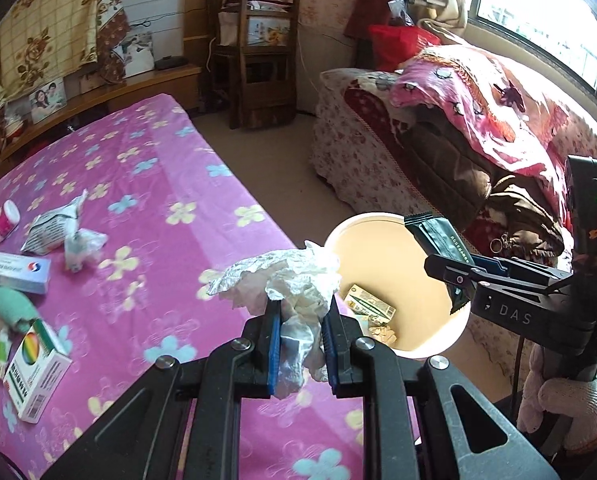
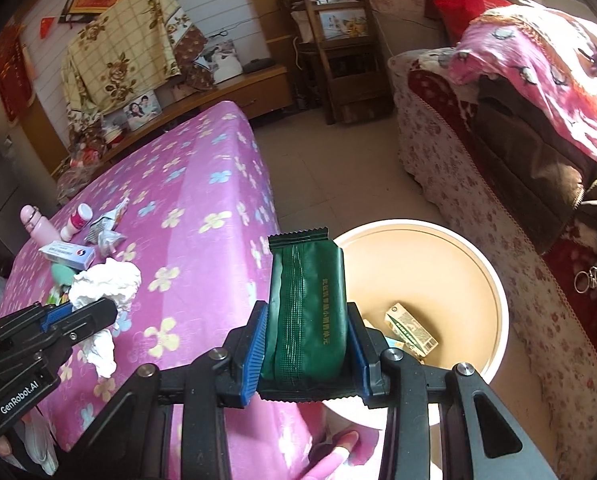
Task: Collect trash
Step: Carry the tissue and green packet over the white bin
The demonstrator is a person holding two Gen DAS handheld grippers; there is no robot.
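Note:
My left gripper [image 1: 300, 312] is shut on a crumpled white tissue with foil [image 1: 294, 280] and holds it at the table's right edge, beside the round cream bin [image 1: 430, 344]. It also shows in the right wrist view [image 2: 106, 308]. My right gripper [image 2: 308, 324] is shut on a dark green snack packet [image 2: 306, 312], held over the near rim of the bin [image 2: 494, 284]. A small green-and-yellow carton [image 2: 410, 330] lies in the bin. On the pink flowered tablecloth [image 1: 158, 184] lie a crumpled silver wrapper [image 1: 54, 224] and a small foil scrap [image 1: 80, 246].
Also on the table: a pink-capped bottle [image 1: 2, 224], a white-blue box [image 1: 14, 272], a teal pouch [image 1: 10, 304], a rainbow-marked box [image 1: 34, 372]. A flower-covered sofa [image 1: 378, 160] with blankets stands right of the bin. A wooden chair [image 1: 258, 60] stands at the back.

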